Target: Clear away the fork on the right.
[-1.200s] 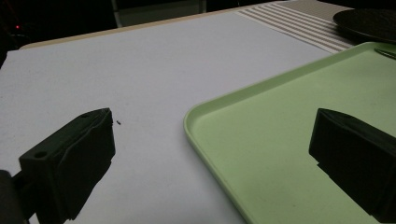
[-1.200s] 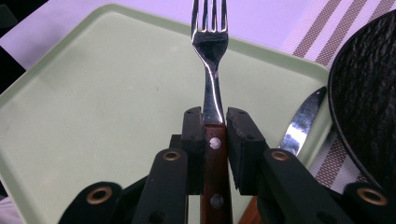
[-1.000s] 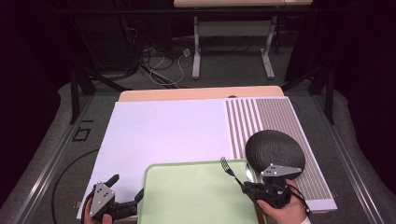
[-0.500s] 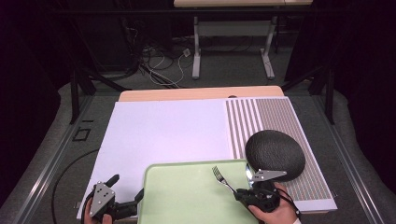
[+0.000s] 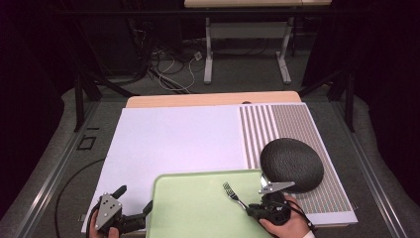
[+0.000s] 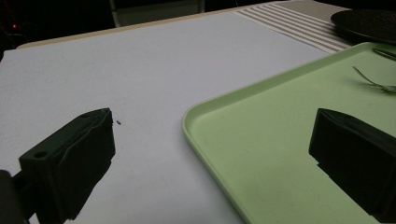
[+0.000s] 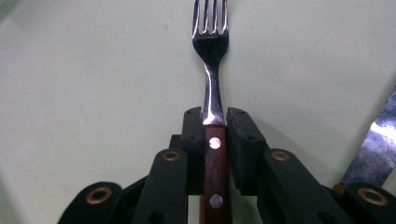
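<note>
From the high view, the right claw [image 5: 246,208] sits at the near right of the tabletop [image 5: 173,139], pinching a fork [image 5: 232,192] by its handle so that the tines point far-left over the pale green tray [image 5: 198,208]. The fork hangs low above the tray's right half, probably so it can be laid down flat inside the rim. Just behind the hand lies a dark round plate [image 5: 292,163] on a striped mat [image 5: 282,124], its near edge overlapping the tray's far right corner. The left claw [image 5: 133,208] rests at the near left, beside the tray's left edge, spread and holding nothing (it looks parked out of the way).

In the left gripper view, the two black jaws stand wide apart with the tray [image 6: 261,140] rim running between them; the white tabletop sheet [image 6: 116,70] lies to the left and the fork [image 6: 373,81] shows far off on the tray's right, with the plate [image 6: 369,23] behind it.

In the right gripper view, the jaws are pressed against both sides of the fork's [image 7: 211,56] wooden riveted handle, right where wood meets steel, a grip that keeps the tines level and pointing straight ahead over the tray [image 7: 93,70]. A strip of shiny metal [image 7: 373,144] shows at the right edge; what it is I cannot tell.
</note>
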A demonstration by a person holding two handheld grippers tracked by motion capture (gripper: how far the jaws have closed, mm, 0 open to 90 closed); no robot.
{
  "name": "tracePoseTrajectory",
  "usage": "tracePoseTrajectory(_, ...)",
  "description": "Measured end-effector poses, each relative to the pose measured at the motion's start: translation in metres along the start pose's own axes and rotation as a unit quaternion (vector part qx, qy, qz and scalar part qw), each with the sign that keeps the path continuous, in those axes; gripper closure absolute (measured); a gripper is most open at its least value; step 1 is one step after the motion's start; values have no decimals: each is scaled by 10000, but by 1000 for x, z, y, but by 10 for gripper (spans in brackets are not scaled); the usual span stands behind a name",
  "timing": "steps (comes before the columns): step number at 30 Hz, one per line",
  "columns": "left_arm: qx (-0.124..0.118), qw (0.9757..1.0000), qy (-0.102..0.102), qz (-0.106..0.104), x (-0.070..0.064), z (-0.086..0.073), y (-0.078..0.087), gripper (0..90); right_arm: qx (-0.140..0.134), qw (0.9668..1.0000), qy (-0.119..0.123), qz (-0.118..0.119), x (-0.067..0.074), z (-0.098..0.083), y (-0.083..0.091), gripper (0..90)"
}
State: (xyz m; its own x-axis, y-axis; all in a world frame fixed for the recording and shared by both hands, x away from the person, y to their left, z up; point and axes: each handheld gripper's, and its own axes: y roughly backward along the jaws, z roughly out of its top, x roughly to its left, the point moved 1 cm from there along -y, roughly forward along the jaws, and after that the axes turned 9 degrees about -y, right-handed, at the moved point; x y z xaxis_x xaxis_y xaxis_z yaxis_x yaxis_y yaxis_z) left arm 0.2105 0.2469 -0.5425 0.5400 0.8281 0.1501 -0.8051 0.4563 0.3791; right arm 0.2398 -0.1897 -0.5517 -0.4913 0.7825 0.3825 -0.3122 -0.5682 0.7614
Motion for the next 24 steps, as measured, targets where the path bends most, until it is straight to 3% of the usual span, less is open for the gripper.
tracePoseTrajectory(4,1,10000,14,-15,0,0,0,5,-160,9998,-35,91,-2,-1,-2,773)
tracePoseTrajectory(6,0,10000,16,-15,0,0,0,5,-68,9999,-45,77,-2,-1,-1,773)
tracePoseTrajectory(10,3,10000,17,-17,0,0,0,5,-184,9997,-54,135,-3,-1,-1,765)
tracePoseTrajectory(11,4,10000,17,-14,0,0,0,6,-3,9999,-36,133,-4,-1,1,764)
tracePoseTrajectory(12,5,10000,16,-14,0,0,0,5,-98,9998,-55,170,-4,-1,0,766)
tracePoseTrajectory(14,8,10000,14,-11,0,0,-1,5,15,9999,-46,146,-2,0,0,767)
tracePoseTrajectory(20,1,10000,11,-10,0,0,0,5,6,9998,72,200,-1,0,-2,751)
tracePoseTrajectory(24,6,10000,7,-18,0,0,0,6,-174,9997,87,178,0,1,0,746)
